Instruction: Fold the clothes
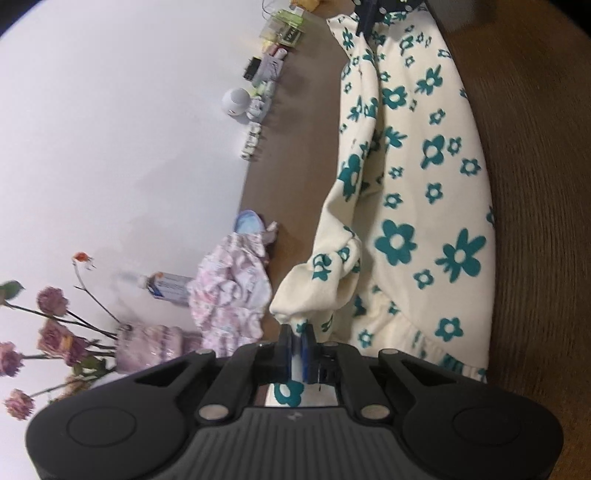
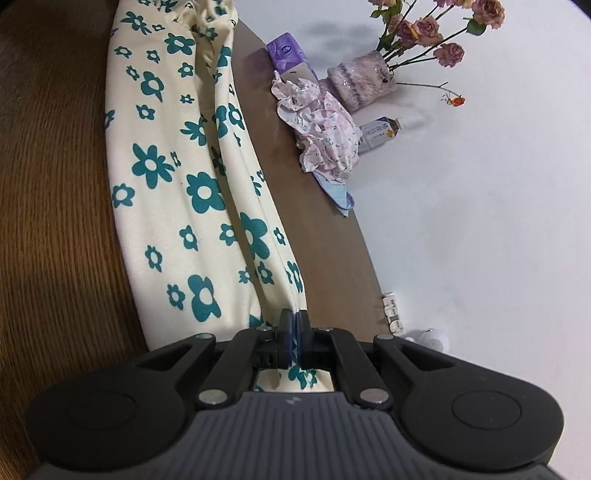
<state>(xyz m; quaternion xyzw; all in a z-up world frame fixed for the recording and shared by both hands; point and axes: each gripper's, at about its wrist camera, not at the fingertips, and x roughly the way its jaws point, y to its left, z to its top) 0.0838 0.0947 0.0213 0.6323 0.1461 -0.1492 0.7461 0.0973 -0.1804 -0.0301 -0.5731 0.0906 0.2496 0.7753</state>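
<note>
Left gripper [image 1: 296, 334]: fingers closed, pinching a cream edge of the garment [image 1: 424, 206] at the gathered cuff end. Right gripper [image 2: 293, 320]: fingers closed on the garment [image 2: 177, 184] at its other end, fabric bunched between the pads. In the left view the right gripper [image 1: 364, 27] shows at the top, clamped on the far end.

The garment, cream with teal flowers, lies stretched lengthwise between the two grippers, mostly resting on the brown table [image 1: 295, 147]. One long fold stands raised along the side nearer the wall.

Beyond the garment, on the table: a crumpled pink cloth [image 2: 325, 136], partly over a pale blue item [image 2: 341, 197]. Just behind it stand a bottle [image 2: 384, 131] lying on its side, a pinkish vase [image 2: 362, 83] with dried roses [image 2: 428, 29], and a purple pack [image 2: 286, 51]. Further along the wall: a row of small white containers [image 1: 253, 142], a white round object [image 1: 236, 100], and assorted small boxes [image 1: 284, 31].
</note>
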